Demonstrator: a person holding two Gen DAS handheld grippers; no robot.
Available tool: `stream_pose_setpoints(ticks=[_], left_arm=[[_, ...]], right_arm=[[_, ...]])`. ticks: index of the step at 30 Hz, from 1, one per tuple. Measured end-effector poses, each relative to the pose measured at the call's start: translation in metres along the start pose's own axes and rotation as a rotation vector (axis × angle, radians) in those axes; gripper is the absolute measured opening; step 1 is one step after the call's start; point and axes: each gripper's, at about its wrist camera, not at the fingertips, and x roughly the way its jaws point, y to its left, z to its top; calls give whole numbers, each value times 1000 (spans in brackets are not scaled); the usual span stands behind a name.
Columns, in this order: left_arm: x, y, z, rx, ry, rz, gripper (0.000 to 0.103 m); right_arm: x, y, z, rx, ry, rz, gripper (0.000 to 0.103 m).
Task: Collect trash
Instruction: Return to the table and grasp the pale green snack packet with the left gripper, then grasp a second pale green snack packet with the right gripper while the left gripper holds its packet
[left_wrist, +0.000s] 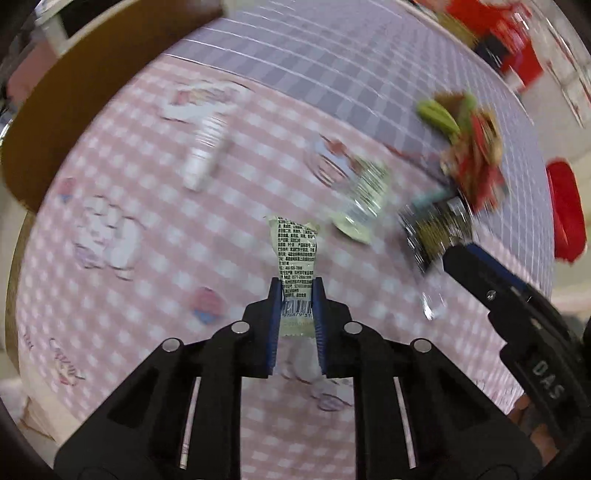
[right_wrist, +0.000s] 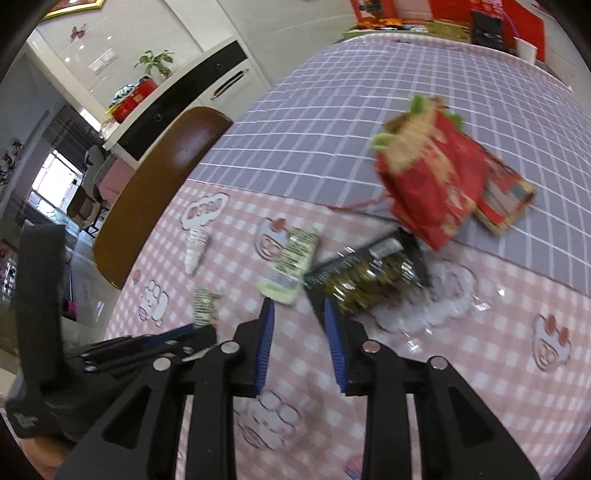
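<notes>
Currently the desk (right_wrist: 369, 110) carries scattered trash: a red bag (right_wrist: 432, 177), a dark foil packet (right_wrist: 369, 277), a pale green wrapper (right_wrist: 291, 266) and a white cup stack (right_wrist: 195, 247). The left gripper (left_wrist: 295, 295) holds its jaws clamped on a small printed wrapper (left_wrist: 295, 254), raised off the cloth. The right gripper (right_wrist: 299, 317) has jaws apart, just short of the foil packet. Judged next: advance and close on that packet.

Black tongs (left_wrist: 297, 291), ribbed blue pads (left_wrist: 275, 325), apparently silver screws.
</notes>
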Motion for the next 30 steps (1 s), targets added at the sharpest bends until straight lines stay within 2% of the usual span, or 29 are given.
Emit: stream_pose_setpoints(ticks=[5, 10, 13, 21, 22, 23, 24, 27, 30], left_arm=[[-15, 36, 17, -98, -48, 30, 16], [-15, 54, 28, -162, -63, 48, 17], [-16, 65, 28, -189, -67, 53, 17], [-18, 79, 20, -231, -73, 50, 17], [-20, 81, 18, -233, -75, 50, 17], [-22, 82, 16, -235, -77, 51, 17], [-24, 84, 13, -239, -79, 51, 17], [-31, 94, 3, -263, -87, 49, 17], [-41, 107, -10, -288, -98, 43, 17]], right_arm=[[20, 18, 21, -34, -11, -2, 42], [46, 18, 40, -32, -1, -43, 43], [65, 15, 47, -32, 36, -86, 43], [93, 17, 41, -66, 109, -124, 43], [94, 19, 41, -80, 102, -130, 42], [95, 23, 40, -106, 99, -141, 32], [97, 26, 39, -124, 102, -137, 27], [96, 34, 36, -153, 107, -117, 20], [89, 49, 30, -178, 108, -78, 18]])
